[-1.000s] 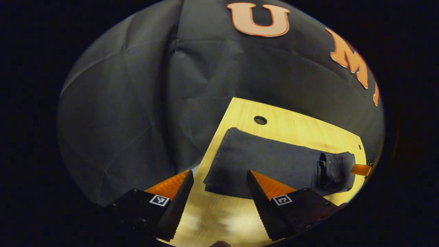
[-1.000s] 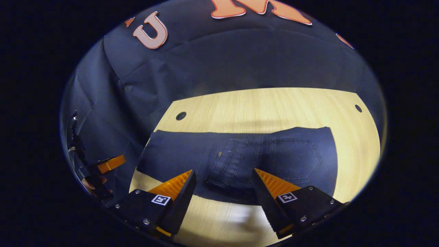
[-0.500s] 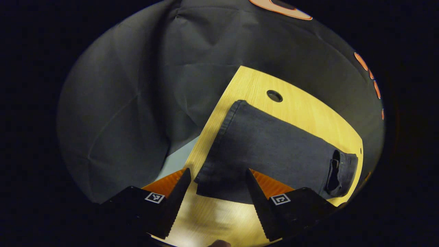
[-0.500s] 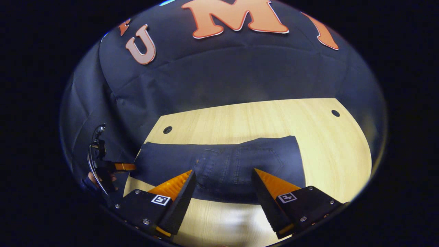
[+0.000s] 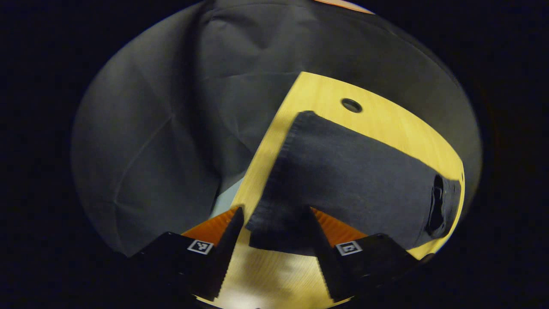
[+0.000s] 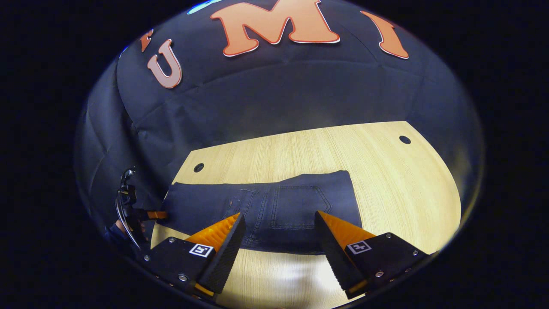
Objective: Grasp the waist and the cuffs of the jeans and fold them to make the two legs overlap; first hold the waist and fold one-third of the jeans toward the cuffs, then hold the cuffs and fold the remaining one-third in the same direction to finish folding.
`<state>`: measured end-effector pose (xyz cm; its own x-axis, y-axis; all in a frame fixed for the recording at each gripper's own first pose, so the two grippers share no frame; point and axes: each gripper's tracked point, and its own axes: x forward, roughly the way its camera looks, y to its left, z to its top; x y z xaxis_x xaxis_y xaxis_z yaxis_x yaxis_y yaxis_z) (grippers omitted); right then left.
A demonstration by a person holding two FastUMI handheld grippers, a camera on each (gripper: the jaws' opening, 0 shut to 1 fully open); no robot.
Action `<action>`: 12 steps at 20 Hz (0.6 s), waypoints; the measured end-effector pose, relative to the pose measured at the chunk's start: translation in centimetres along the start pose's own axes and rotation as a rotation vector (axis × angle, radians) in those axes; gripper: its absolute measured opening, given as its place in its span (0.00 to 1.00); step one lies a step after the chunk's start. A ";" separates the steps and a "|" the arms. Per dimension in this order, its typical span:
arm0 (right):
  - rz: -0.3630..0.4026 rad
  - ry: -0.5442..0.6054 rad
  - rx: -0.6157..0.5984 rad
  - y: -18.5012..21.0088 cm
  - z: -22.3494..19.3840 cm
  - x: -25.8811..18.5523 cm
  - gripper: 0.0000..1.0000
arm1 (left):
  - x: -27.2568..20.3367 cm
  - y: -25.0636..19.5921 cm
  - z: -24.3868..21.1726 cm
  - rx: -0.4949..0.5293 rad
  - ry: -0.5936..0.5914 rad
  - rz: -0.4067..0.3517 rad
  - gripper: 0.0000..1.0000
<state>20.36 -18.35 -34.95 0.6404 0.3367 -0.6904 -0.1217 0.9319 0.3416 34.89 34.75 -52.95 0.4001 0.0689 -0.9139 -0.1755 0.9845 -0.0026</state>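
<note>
In the left gripper view, the left gripper (image 5: pixel 271 240) is hanging wide open over the pale wooden worktop (image 5: pixel 386 124), its two fingers spread apart and gripping nothing. The dark blue denim jeans (image 5: pixel 351 180) are lying flat on the worktop just ahead of it, and their near corner is showing between the two fingertips, though I cannot tell whether either finger is touching the cloth. From that corner the jeans are stretching away ahead and to the right of the gripper, ending in a thicker bunched part (image 5: pixel 441 206) far out to the right. Beyond the jeans, a small round hole (image 5: pixel 351 104) is sitting in the worktop. To the left of the gripper the worktop is ending at its edge, with the black cloth wall (image 5: pixel 163 128) hanging past it.

In the right gripper view, the right gripper (image 6: pixel 279 242) is likewise standing wide open and empty, above the near edge of the jeans (image 6: pixel 266 210). The jeans are lying straight ahead, folded into a long flat band running from left to right, with a stitched back pocket (image 6: pixel 300 208) facing up between the fingertips. Far off to the left, the left gripper (image 6: pixel 155 214) is reaching toward the left end of the band, a hand (image 6: pixel 122 227) holding it. Bare worktop (image 6: pixel 407 193) is spreading to the right.
</note>
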 end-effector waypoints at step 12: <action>0.005 -0.056 -0.002 -2.6 2.1 -1.9 0.98 | -4.0 -4.2 4.1 0.055 -0.135 -0.034 0.05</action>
<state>21.04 -21.71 -33.21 0.6814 0.3332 -0.6516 -0.1264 0.9305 0.3437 37.68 31.01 -47.62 0.5233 0.0526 -0.8505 -0.1117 0.9937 -0.0073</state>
